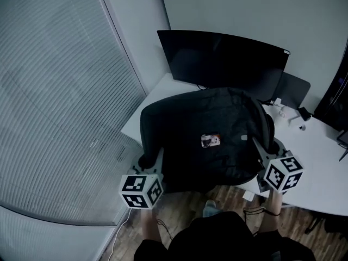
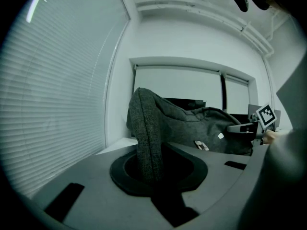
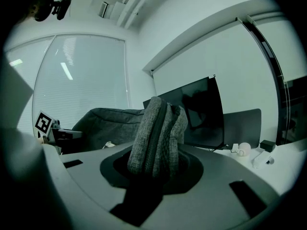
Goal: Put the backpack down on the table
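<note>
So the grey backpack (image 1: 190, 118) is spread out over the near-left corner of the white table (image 1: 321, 162), right in front of the big dark monitor (image 1: 223, 58). Its near edge sticks out past the table edge, over the wood floor (image 1: 185, 205). Honestly can't tell from the head view whether it's resting on the tabletop or hanging just above it.

The left gripper (image 1: 154, 157) has the near-left edge of the bag. In the left gripper view the jaws are clamped on a fold of the grey fabric (image 2: 148, 143) that stands up between them, with the rest of the bag stretching away to the right. The right gripper (image 1: 255, 144) has the near-right edge. In its own view there's a thick bunch of fabric with a dark zipper line (image 3: 158, 138) squeezed between its jaws. So both are gripping the bag, one on each side, and each gripper's marker cube shows up in the other's view.

There's a small light tag (image 1: 210, 140) roughly in the middle of the bag's top face. A few small white bits (image 1: 283, 110) sit on the table to the right of the bag, near the monitor. Closed blinds (image 1: 54, 91) fill the whole left side.
</note>
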